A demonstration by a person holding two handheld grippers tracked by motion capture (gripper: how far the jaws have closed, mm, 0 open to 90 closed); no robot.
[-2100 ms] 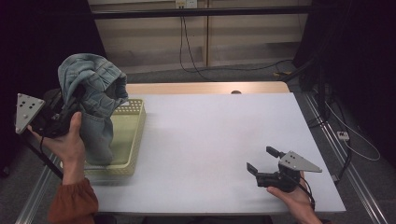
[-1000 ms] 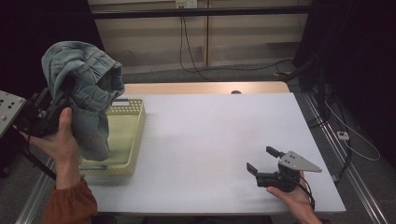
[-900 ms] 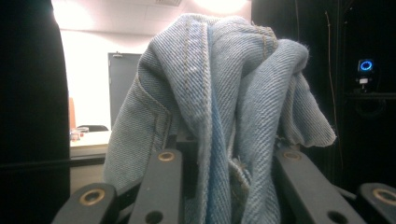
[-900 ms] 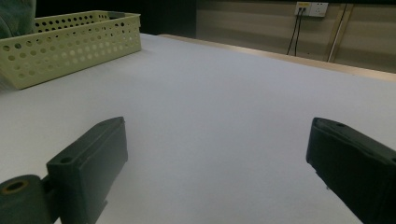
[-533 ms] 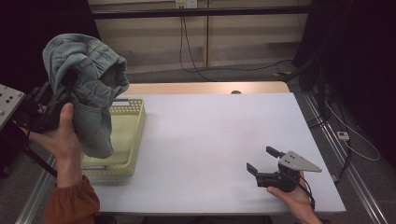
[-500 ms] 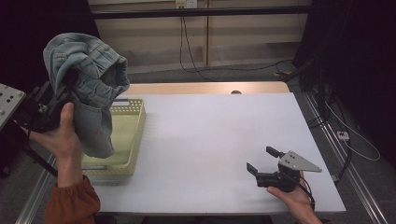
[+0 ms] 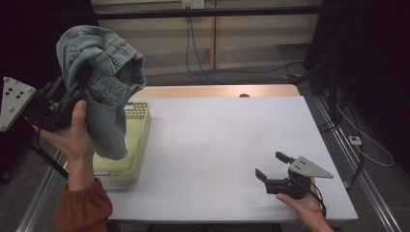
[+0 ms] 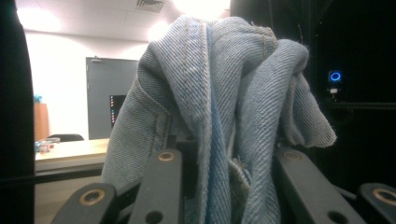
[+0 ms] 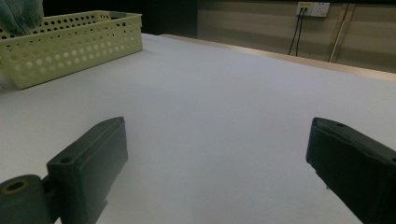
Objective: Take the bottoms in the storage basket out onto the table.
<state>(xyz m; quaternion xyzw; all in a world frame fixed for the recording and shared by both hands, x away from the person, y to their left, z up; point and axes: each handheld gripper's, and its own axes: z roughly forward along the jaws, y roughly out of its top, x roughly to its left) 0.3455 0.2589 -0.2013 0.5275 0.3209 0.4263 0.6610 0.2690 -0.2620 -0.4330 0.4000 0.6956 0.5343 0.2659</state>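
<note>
Above the basket [image 7: 138,145], denim jeans [image 7: 104,92] hang clamped in the left hand-held gripper [image 7: 72,92].

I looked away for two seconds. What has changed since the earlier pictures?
The left gripper has lifted the jeans up and out of the yellow basket; they now hang above it, still clamped. The right gripper stayed open, low over the white table, and the basket has not moved.

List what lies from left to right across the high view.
Left tongs → jeans, held up in them → right tongs, open, low over the table. The basket overlaps the jeans, so it is left out.
</note>
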